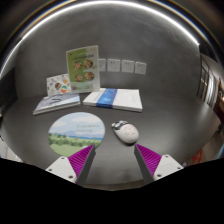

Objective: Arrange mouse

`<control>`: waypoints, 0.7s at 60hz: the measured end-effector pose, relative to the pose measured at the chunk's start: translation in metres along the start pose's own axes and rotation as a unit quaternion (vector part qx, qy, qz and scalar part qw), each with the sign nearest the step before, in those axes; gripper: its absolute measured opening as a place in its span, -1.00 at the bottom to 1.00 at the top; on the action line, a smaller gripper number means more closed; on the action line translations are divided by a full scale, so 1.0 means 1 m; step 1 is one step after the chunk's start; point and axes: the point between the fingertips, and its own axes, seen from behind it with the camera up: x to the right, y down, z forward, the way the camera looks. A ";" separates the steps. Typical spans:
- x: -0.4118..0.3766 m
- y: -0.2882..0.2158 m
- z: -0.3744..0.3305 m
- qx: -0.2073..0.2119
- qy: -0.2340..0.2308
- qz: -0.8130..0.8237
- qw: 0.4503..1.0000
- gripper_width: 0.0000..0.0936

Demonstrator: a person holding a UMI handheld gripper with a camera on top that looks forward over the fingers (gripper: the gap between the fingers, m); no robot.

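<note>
Item: mouse (125, 132), white and grey, small and rounded, lying flat on the grey bench (170, 120) just ahead of the tool (116, 160) and slightly toward its right finger, apart from both. Beside it, just ahead of the left finger, a round pad (76, 131) printed with a green field and sky is laid; the mouse sits next to the pad's rim and not on it, though whether the two touch cannot be told. Tool state: fingers spread apart, nothing held, purple pads (82, 159) facing inward. Further beyond the tool are noted a blue-and-white box (113, 98), a flat booklet (55, 103) and an upright picture card (82, 68) leaning by the wall. Handling, as judged: the mouse is taken to be light, rigid and hollow-shelled, with a smooth curved back likely to slip if pinched high up. Hold is best taken low across the two long flanks, near the middle of the body, where the sides run closest to parallel. Buttons and wheel are to be spared pressure. No cable can be made out.
</note>
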 end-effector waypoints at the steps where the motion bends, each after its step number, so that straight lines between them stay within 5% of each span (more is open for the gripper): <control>1: 0.001 -0.003 0.001 0.000 0.002 -0.004 1.000 0.76; 19: -0.053 0.003 0.035 -0.040 -0.041 -0.019 0.998 0.75; 33: -0.139 -0.004 0.020 -0.031 -0.071 -0.010 0.997 0.72; 38: -0.164 -0.006 0.009 -0.028 -0.071 -0.008 0.997 0.43; 39: -0.171 -0.002 0.003 -0.024 -0.063 -0.003 0.998 0.22; 42: -0.185 0.001 -0.009 -0.019 -0.054 0.006 0.998 0.14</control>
